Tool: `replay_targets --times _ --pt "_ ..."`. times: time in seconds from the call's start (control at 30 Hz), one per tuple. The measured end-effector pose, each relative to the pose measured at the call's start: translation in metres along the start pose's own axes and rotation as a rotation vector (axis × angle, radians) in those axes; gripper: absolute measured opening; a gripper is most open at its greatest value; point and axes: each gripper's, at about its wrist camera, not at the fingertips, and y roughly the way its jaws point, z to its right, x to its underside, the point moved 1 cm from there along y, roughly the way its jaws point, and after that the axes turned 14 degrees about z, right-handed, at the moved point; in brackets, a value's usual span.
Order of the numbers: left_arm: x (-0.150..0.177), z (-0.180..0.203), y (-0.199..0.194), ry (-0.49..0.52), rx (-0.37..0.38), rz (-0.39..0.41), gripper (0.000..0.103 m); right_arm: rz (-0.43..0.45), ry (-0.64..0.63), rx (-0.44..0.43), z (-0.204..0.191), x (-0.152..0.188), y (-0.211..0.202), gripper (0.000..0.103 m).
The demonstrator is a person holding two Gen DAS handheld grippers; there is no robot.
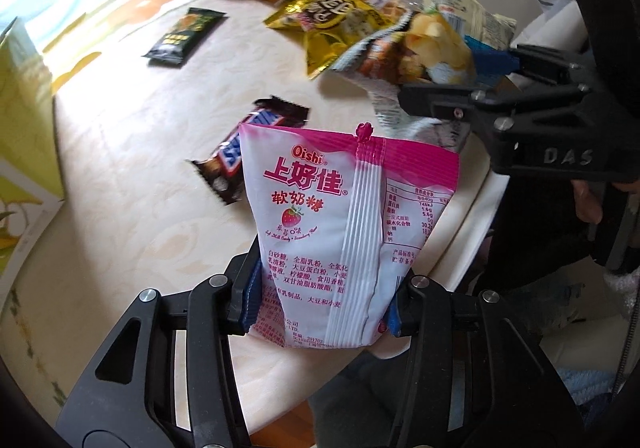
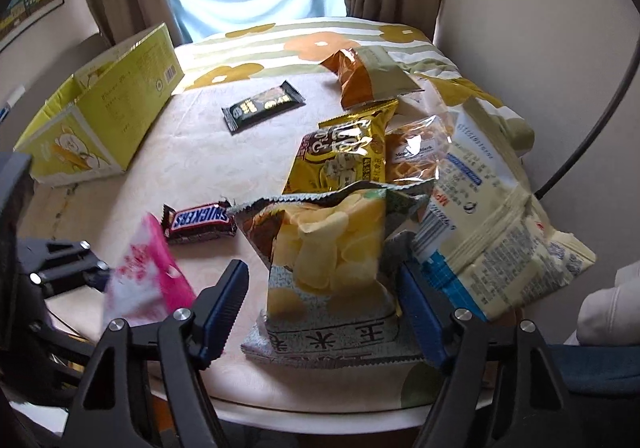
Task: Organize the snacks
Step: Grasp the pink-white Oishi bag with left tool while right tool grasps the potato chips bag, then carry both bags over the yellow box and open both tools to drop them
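Observation:
My left gripper is shut on a pink and white Oishi candy bag and holds it upright above the table's near edge; the bag shows blurred in the right wrist view. My right gripper is open around a chip bag that lies between its blue pads, which stand apart from it. The right gripper also shows in the left wrist view. A Snickers bar lies on the table left of the chip bag.
A yellow-green cardboard box stands open at the table's left. A dark wrapped bar, an orange bag, a gold bag, a clear cookie bag and a large white bag lie across the table.

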Motion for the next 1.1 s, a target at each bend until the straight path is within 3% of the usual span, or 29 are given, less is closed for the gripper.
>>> replay_targets --times 0.13,0.57,0.83,1.1 --pt "0.002 -0.005 -0.003 -0.021 -0.015 0.004 0.043 -0.011 -0.031 0.004 -0.002 0.005 0.008 0.060" --pt "0.009 -0.012 -0.030 -0.102 -0.090 0.029 0.043 0.000 -0.088 -0.040 -0.018 0.008 -0.002 0.050" --pt "-0.004 -0.032 -0.089 -0.243 -0.175 0.127 0.043 0.058 -0.083 -0.096 -0.032 -0.012 -0.033 0.050" --pt "-0.030 -0.055 -0.153 -0.297 -0.302 0.240 0.043 0.152 -0.117 -0.170 -0.055 -0.053 -0.066 0.050"
